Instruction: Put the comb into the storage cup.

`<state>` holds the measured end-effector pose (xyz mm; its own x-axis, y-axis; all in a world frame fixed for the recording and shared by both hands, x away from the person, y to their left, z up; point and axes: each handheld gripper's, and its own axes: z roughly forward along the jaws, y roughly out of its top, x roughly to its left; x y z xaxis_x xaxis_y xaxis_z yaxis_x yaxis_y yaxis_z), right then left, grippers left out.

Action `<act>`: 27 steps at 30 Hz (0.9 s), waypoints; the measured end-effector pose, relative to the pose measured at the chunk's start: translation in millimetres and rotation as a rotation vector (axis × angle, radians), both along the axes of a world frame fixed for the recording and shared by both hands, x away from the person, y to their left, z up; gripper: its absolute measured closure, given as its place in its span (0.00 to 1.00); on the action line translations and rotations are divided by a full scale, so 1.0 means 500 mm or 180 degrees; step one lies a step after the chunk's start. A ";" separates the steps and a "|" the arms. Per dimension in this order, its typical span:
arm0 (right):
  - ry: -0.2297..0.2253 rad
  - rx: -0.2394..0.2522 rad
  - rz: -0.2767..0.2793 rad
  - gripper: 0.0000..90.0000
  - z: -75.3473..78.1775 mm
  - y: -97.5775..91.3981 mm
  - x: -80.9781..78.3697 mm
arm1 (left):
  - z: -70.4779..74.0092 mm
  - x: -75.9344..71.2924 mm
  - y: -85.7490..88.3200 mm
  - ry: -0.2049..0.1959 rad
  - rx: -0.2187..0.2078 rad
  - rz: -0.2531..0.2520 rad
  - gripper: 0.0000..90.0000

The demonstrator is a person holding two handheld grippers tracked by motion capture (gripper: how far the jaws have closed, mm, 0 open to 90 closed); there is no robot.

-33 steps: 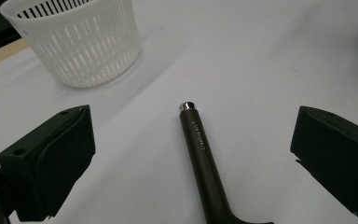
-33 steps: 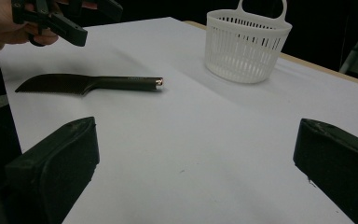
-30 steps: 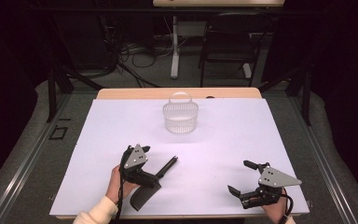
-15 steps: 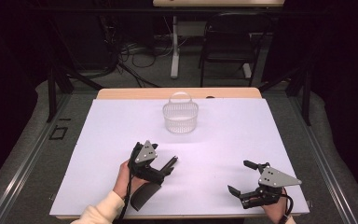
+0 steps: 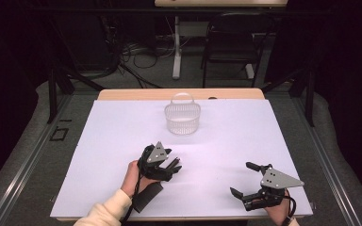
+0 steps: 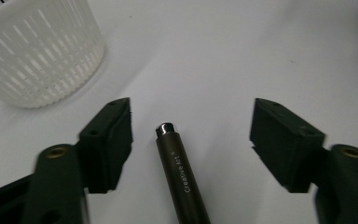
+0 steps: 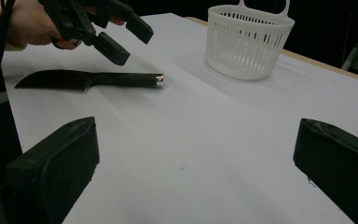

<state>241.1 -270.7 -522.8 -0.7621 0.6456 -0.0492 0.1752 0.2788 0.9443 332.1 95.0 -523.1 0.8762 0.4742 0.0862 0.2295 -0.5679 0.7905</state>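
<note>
Between parted fingers (image 6: pixel 112 140), brush (image 6: pixel 179 179) handle toward basket (image 6: pixel 37 51)

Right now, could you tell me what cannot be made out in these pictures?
- Brush: left gripper view, bristle end cut off by the bottom edge.
- Brush, high view: mostly hidden under the left gripper.
- Basket: left gripper view, cropped by the top and left edges.
- Basket's contents, high view: too small to tell.

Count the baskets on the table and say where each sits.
1. The white slotted basket stands at the far middle of the table, beyond the black brush. Nothing could hide another.
</note>
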 end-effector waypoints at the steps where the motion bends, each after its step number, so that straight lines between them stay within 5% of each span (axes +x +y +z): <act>1: 0.0001 0.0003 -0.0001 0.00 0.000 0.000 0.000 | -0.001 0.001 -0.002 0.0011 0.0014 -0.0012 0.43; 14: 0.0004 -0.0020 0.0007 0.00 0.000 0.001 0.001 | -0.013 0.026 -0.016 0.0180 0.0150 -0.0025 0.87; 20: 0.0003 -0.0021 0.0003 0.00 0.000 0.000 0.001 | -0.020 0.036 -0.027 0.0281 0.0169 -0.0044 1.00; 27: 0.0003 -0.0027 0.0009 0.00 0.000 0.000 0.001 | -0.026 0.047 -0.041 0.0372 0.0261 -0.0054 1.00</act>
<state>241.5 -270.5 -522.8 -0.7639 0.6431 -0.0539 0.1754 0.2873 0.9416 355.5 74.6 -536.0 0.8903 0.4549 0.0208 0.3073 -0.6340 0.7097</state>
